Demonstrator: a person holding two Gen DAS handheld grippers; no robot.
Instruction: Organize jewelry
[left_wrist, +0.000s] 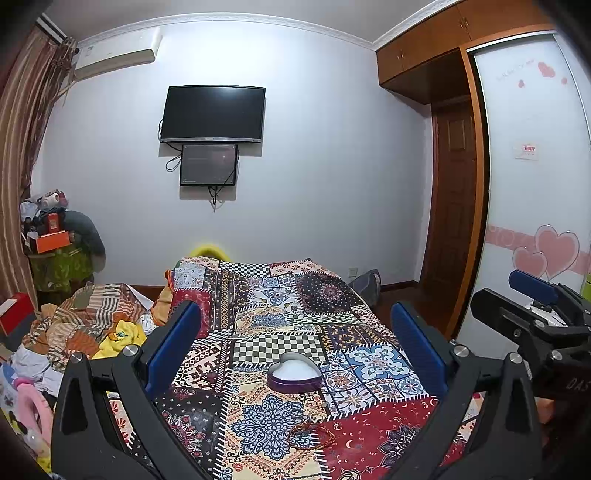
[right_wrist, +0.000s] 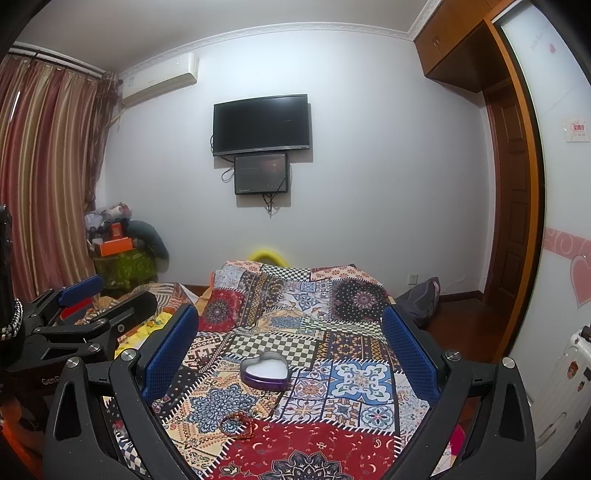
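Red beaded bracelet (right_wrist: 238, 424) lies slack on patchwork cloth (right_wrist: 332, 443); both grippers (left_wrist: 295, 354) (right_wrist: 284, 350) gape empty (fingers could snag fabric instead).

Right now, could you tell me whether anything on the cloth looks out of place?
Yes: the bracelet lies loose on the cloth, nearer the grippers than the open heart tin, not inside it. The tin sits upright; I see no lid, spill or damage.
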